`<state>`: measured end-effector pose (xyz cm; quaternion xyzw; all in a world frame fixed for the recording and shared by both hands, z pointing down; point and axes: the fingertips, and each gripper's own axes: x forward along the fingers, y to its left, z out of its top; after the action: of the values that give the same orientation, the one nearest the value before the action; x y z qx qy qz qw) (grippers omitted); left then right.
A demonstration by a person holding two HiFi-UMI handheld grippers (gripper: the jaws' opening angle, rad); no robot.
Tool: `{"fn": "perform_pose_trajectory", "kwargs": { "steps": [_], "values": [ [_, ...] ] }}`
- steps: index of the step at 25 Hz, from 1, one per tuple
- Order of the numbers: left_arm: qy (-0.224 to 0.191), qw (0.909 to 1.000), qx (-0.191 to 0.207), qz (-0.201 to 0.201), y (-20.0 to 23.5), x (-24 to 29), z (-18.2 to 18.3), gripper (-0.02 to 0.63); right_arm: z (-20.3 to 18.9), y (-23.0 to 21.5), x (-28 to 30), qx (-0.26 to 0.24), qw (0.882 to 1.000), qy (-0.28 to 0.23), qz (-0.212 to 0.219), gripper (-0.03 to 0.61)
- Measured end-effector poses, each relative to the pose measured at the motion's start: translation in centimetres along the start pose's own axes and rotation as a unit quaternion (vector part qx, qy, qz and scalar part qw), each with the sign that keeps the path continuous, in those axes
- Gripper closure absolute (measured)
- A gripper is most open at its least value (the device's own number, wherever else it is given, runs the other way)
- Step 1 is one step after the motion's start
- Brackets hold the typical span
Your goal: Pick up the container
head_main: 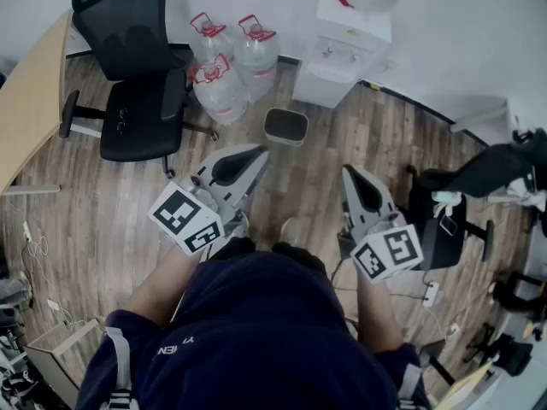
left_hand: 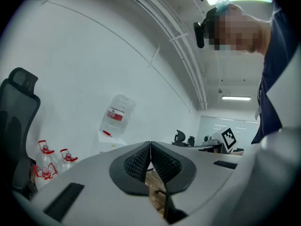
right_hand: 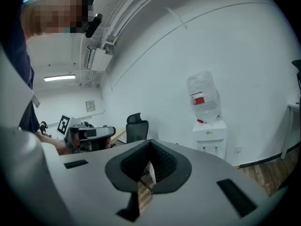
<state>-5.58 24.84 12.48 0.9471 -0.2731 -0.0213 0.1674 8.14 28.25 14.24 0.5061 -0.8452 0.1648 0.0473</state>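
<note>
A small dark container (head_main: pixel 285 125) with a pale rim stands on the wood floor, just in front of the water dispenser. Both grippers are held at waist height and point toward it, well short of it. My left gripper (head_main: pixel 260 151) is shut with nothing between its jaws, its tips closest to the container. My right gripper (head_main: pixel 348 171) is also shut and empty, further right. In the left gripper view the ribbed pads (left_hand: pixel 141 160) meet at a closed seam. The right gripper view shows the same closed pads (right_hand: pixel 161 161). Neither gripper view shows the container.
Three large water bottles (head_main: pixel 224 61) with red caps stand left of the container, beside a black office chair (head_main: pixel 135 67). A white water dispenser (head_main: pixel 346 41) stands against the wall. A wooden desk edge (head_main: pixel 30 101) runs along the left; another chair and cables (head_main: pixel 461 212) lie right.
</note>
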Motion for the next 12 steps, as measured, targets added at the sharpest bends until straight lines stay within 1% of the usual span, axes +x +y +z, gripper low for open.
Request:
{"fn": "perform_pose_trajectory", "kwargs": {
  "steps": [9, 12],
  "values": [
    [0.003, 1.0000, 0.002, 0.006, -0.3, 0.8, -0.3, 0.588, 0.4, -0.4, -0.1, -0.003, 1.000, -0.006, 0.009, 0.571],
    [0.005, 0.9999, 0.006, 0.012, -0.9, 1.1, -0.5, 0.588, 0.3, -1.0, -0.5, 0.005, 1.000, -0.009, 0.012, 0.571]
  ]
}}
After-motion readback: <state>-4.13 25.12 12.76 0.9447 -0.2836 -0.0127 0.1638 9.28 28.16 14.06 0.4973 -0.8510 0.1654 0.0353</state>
